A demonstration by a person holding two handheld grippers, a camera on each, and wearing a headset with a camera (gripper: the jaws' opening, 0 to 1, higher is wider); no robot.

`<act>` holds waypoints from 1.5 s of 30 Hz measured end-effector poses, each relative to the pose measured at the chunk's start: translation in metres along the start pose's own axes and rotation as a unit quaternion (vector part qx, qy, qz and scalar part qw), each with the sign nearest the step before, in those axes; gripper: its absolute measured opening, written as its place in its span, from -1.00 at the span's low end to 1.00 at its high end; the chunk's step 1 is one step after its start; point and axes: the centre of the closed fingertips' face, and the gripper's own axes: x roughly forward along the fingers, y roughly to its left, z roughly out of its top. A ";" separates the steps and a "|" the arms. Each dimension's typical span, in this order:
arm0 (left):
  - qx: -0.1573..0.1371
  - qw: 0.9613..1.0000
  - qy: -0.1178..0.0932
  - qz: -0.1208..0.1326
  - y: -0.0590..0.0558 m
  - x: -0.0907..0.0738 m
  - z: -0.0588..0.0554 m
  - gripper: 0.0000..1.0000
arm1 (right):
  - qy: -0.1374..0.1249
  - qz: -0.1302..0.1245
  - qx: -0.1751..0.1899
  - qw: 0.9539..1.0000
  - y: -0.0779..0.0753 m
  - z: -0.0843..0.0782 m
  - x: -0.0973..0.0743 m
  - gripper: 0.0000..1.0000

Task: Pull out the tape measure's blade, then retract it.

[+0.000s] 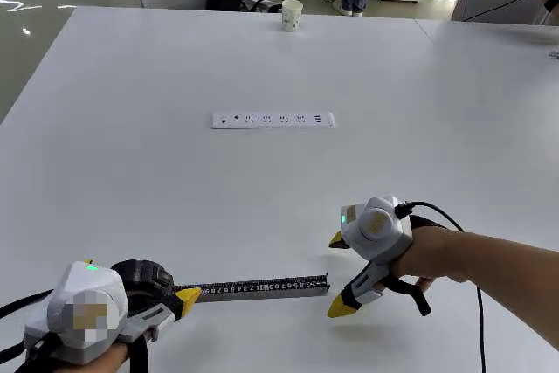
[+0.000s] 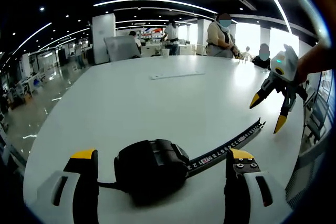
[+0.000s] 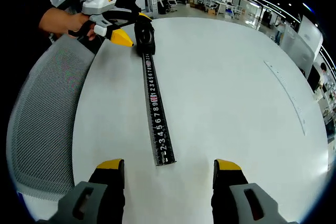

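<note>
Tape blade lying extended, both grippers open

Left gripper (image 2: 161,156): jaws wide apart, yellow tips on either side of the black tape measure case (image 2: 152,169). In the left gripper view a gap shows between each jaw and the case, so there is no clamp; whether a tip touches it in the head view, I cannot tell. The case sits on the white table (image 1: 131,128) at the near left edge.

Blade (image 3: 156,108): drawn out of the case and lying flat on the table, numbers up, running straight toward the right gripper (image 3: 169,163).

Right gripper: jaws apart, holding nothing. The blade's free end lies just ahead of the gap between the two tips, roughly centred, touching neither jaw.

Farther back on the table: a white power strip (image 1: 272,120) mid-table and a paper cup (image 1: 292,15) near the far edge, both well apart from the tape.
</note>
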 end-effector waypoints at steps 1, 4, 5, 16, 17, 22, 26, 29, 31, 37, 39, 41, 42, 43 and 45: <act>-0.005 1.000 0.000 0.002 0.000 0.000 -0.001 0.98 | 0.001 0.002 0.000 1.000 0.000 0.000 0.001 0.21; -0.019 1.000 -0.003 0.004 0.000 0.000 0.000 0.98 | 0.006 0.006 -0.006 1.000 0.000 0.000 0.004 0.00; -0.019 1.000 -0.004 0.005 0.000 0.000 0.001 0.98 | 0.006 0.008 -0.008 1.000 0.000 0.000 0.005 -0.03; -0.029 0.999 -0.011 0.013 0.004 0.002 0.005 0.98 | 0.021 0.017 -0.028 0.999 0.005 0.002 0.012 -0.50; -0.029 0.999 -0.011 0.013 0.003 0.002 0.005 0.98 | 0.022 0.018 -0.029 0.999 0.005 0.002 0.012 -0.51; -0.032 0.999 -0.011 0.014 0.005 0.002 0.005 0.98 | 0.032 0.020 -0.043 0.998 0.006 -0.001 0.015 -0.61; -0.035 0.999 -0.013 0.018 0.007 0.002 0.005 0.98 | 0.043 0.023 -0.061 0.997 0.008 -0.004 0.016 -0.64; -0.038 0.999 -0.013 0.020 0.008 0.002 0.004 0.98 | 0.042 0.017 -0.059 0.997 0.005 -0.003 0.016 -0.69; -0.040 0.999 -0.012 0.022 0.009 0.002 0.002 0.98 | 0.045 0.017 -0.056 0.997 0.004 -0.004 0.016 -0.76; -0.031 0.999 -0.012 0.025 0.010 0.005 -0.004 0.89 | 0.069 0.022 -0.106 0.992 0.005 -0.005 0.018 -0.78; -0.034 0.999 -0.012 0.027 0.011 0.005 -0.006 0.81 | 0.070 0.026 -0.090 0.993 0.003 -0.005 0.017 -0.78; -0.037 0.999 -0.010 0.027 0.011 0.006 -0.008 0.74 | 0.069 0.028 -0.076 0.994 0.003 -0.005 0.016 -0.79; -0.038 0.999 -0.010 0.028 0.011 0.007 -0.008 0.74 | 0.069 0.028 -0.073 0.995 0.003 -0.005 0.016 -0.79; -0.039 0.999 -0.007 0.032 0.012 0.007 -0.010 0.74 | 0.070 0.028 -0.071 0.995 0.003 -0.005 0.017 -0.79; -0.055 0.998 -0.008 0.038 0.015 0.009 -0.011 0.68 | 0.072 0.026 -0.067 0.995 0.003 -0.005 0.017 -0.79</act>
